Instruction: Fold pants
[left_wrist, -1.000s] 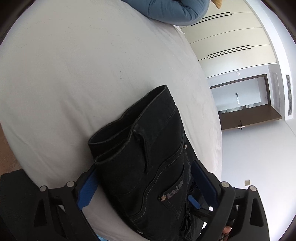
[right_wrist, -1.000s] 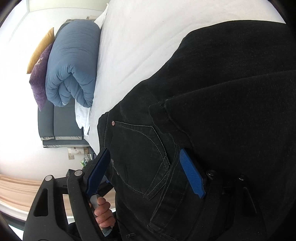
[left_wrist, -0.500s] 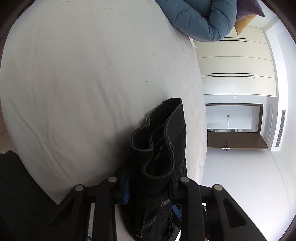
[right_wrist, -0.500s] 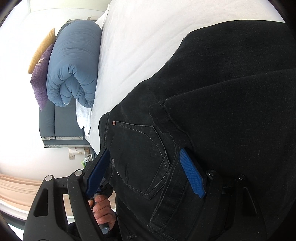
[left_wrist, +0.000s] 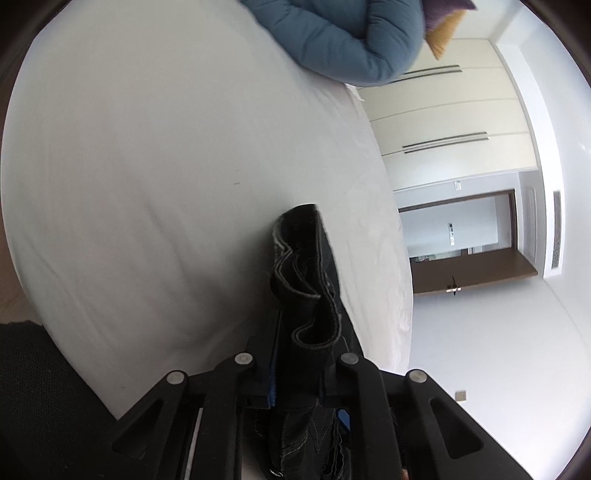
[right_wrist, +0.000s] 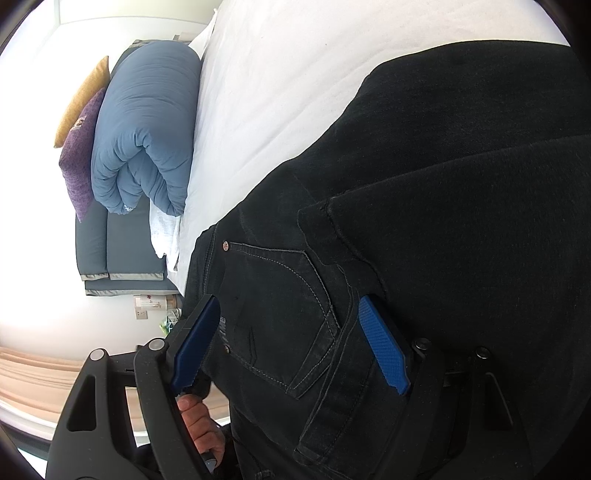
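We see the black pants (right_wrist: 424, 221) lying on the white bed (right_wrist: 295, 74), spread over the sheet with the waist end hanging off the bed's near edge toward us. A back pocket (right_wrist: 280, 306) with pale stitching and a copper rivet faces up between the two blue pads of the right gripper (right_wrist: 295, 343). Those pads stand wide apart, one along the waistband side, the other pressed into a fold of denim; the cloth lies between them, and neither pad visibly squeezes it. Below the gripper's frame we make out a hand (right_wrist: 201, 424) curled round a handle.

Our left gripper (left_wrist: 295, 376) has just been closing, and its jaws now stand narrow with a bunched waistband (left_wrist: 306, 273) of the pants clamped between them. The layered hem edges stick up past the fingertips, raised off the sheet near the bed's edge. A sliver of blue pad (left_wrist: 272, 384) shows against the cloth on one side.

At the far end of the bed we see a rolled blue duvet (right_wrist: 144, 129), with a purple cushion (right_wrist: 79, 155) and a yellow cushion (right_wrist: 83, 99) stacked behind it. Past the bed's side edge stand cream wardrobe doors (left_wrist: 450, 122) and an open brown door (left_wrist: 472, 266)
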